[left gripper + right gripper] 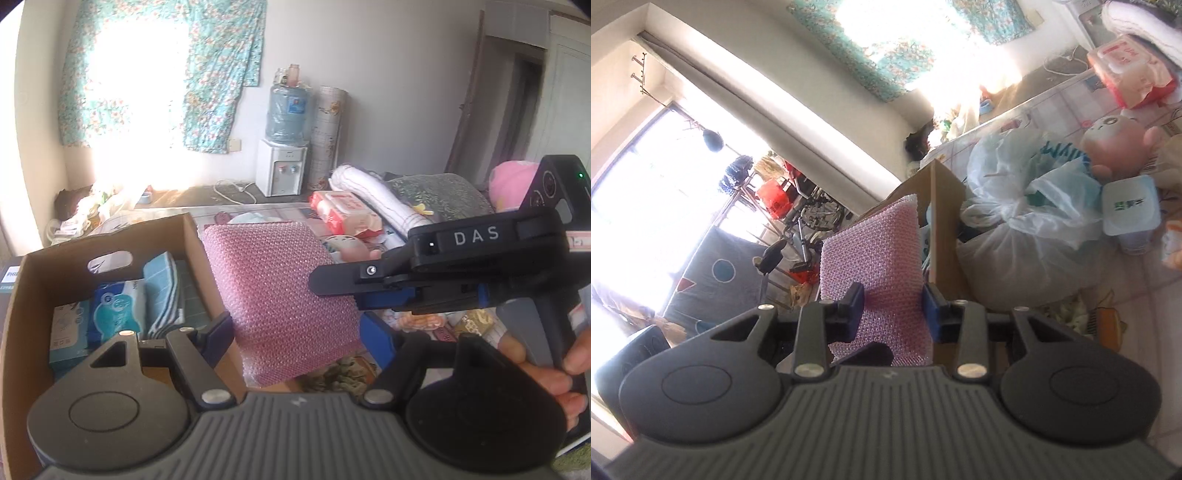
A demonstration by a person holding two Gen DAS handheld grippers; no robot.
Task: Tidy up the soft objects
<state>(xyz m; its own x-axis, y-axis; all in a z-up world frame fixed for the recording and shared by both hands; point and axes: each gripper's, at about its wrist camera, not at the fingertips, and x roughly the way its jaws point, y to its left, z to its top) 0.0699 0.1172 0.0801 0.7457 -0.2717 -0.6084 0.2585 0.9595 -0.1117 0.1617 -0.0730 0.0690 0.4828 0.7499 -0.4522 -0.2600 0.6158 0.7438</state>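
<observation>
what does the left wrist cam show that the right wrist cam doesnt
Only the left wrist view shows inside the cardboard box: a folded blue towel and a wipes pack, plus the water dispenser. Only the right wrist view shows the knotted plastic bag and the bicycles outside. Both show the pink bubble-wrap bundle, clamped in the right gripper, and the red tissue pack.

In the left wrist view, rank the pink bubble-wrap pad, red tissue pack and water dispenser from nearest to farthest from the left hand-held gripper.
1. Pink bubble-wrap pad: between the left hand-held gripper's fingers, beside the cardboard box.
2. Red tissue pack: farther back on the bed, right of centre.
3. Water dispenser: against the far wall.
</observation>
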